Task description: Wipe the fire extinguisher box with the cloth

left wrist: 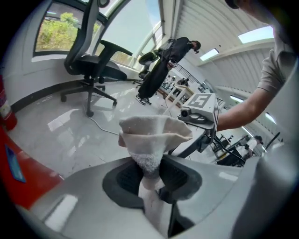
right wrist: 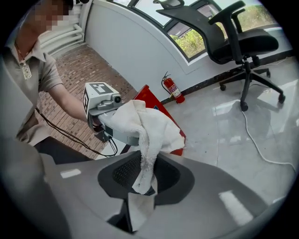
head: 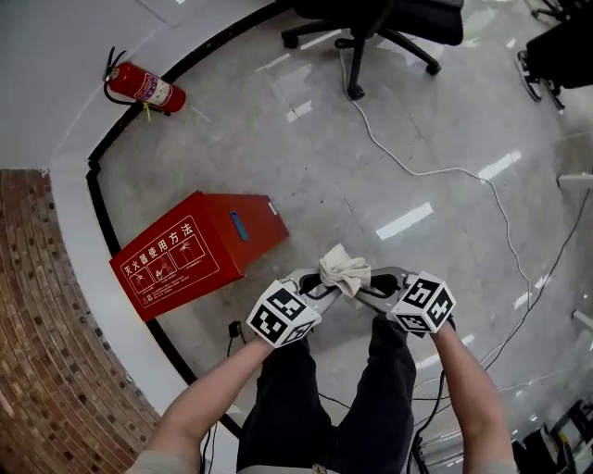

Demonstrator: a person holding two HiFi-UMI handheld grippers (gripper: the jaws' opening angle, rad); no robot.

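- Head view: red box [head: 199, 250] lies on the grey floor [head: 371, 167], up against the black kerb [head: 102, 218]; its white-printed face and the face with a blue patch show.
- Box's inside can't be seen.
- Extinguisher [head: 144, 88] lies on the floor outside the box, well apart from it, beyond it by the same kerb.
- Cloth [head: 345, 271], white and bunched, is off the floor just right of the box, not touching it.
- Left gripper [head: 315, 287] and right gripper [head: 375, 287] meet at the cloth from either side, marker cubes towards the person.
- Office chair [head: 380, 23] is far beyond the box; a white cable [head: 445, 171] runs across the floor to the right of the box.
- Brick paving [head: 56, 324] lies on the box's left, across the kerb.
- Left gripper view: jaws closed tight on the cloth, a pinched neck between the pads and a tail hanging behind them. The cloth's bulk fans out ahead, with the right gripper just past it. A red edge of the box sits at lower left.
- Right gripper view: jaws clamped on another fold of the cloth. The cloth drapes over the left gripper's tips. The box shows behind the cloth, with the extinguisher beyond it at the wall.
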